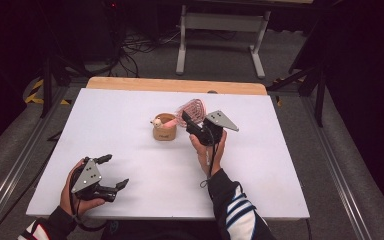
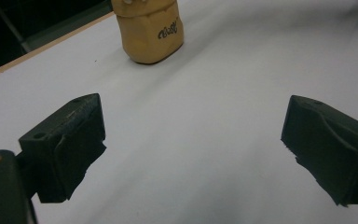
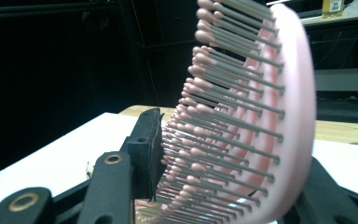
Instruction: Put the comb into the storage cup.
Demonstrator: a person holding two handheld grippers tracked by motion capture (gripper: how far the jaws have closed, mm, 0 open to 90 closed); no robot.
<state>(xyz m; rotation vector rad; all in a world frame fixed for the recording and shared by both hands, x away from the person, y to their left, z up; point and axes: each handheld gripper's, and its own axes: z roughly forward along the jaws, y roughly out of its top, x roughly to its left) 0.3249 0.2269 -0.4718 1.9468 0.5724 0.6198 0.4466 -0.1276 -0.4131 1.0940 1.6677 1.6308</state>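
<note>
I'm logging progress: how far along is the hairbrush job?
Done: a small pink item already sits in the tan cup. In hand: the right hand-held gripper has the pink hairbrush between its jaws beside the cup. Left: placing it; the left hand-held gripper rests open.

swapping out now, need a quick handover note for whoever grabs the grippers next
Right gripper: jaws around the head of the pink hairbrush, one pad against the bristles, the other behind the back; brush held up just right of the tan cup.
Left gripper: open, nothing between the jaws, low over the near left of the white table.
Cup: upright mid-table, its handle pink with a pale knob at the end.
Done: brush is in the grip.
Left: probably moving the brush to its spot, perhaps the cup; left gripper is free to steady it.
</note>
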